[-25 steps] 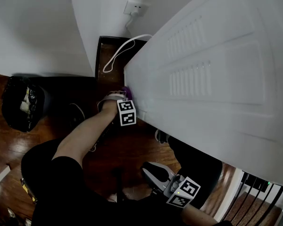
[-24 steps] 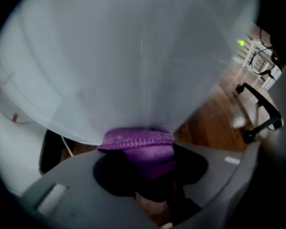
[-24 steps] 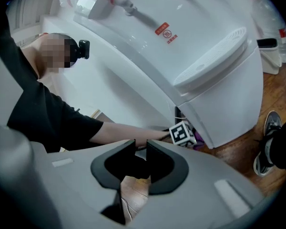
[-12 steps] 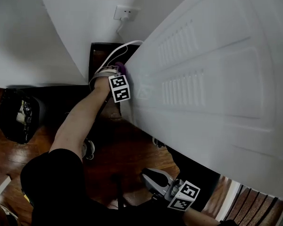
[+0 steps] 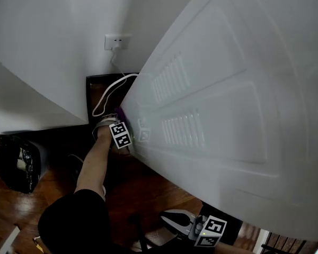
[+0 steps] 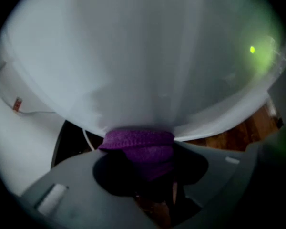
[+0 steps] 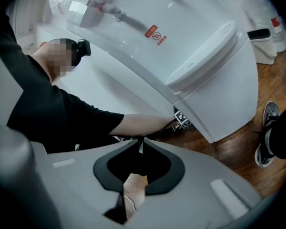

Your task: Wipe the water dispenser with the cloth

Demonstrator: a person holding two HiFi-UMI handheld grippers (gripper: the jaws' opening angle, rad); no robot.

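We held the purple cloth (image 6: 139, 142) clamped in our left gripper (image 5: 118, 119) and pressed it against the white wall of the water dispenser (image 5: 228, 115), at its edge near the white cord (image 5: 103, 97). Our right gripper (image 7: 141, 141) hung low over the wooden floor (image 5: 148, 179). Its jaws had just been closing, the tips met, and nothing was between them.

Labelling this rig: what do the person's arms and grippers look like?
The left gripper and right gripper are grey plastic with black jaw linings; each carries a white cube with black square markers. The right gripper's jaws have just been closing on nothing. The sleeve is black and short.
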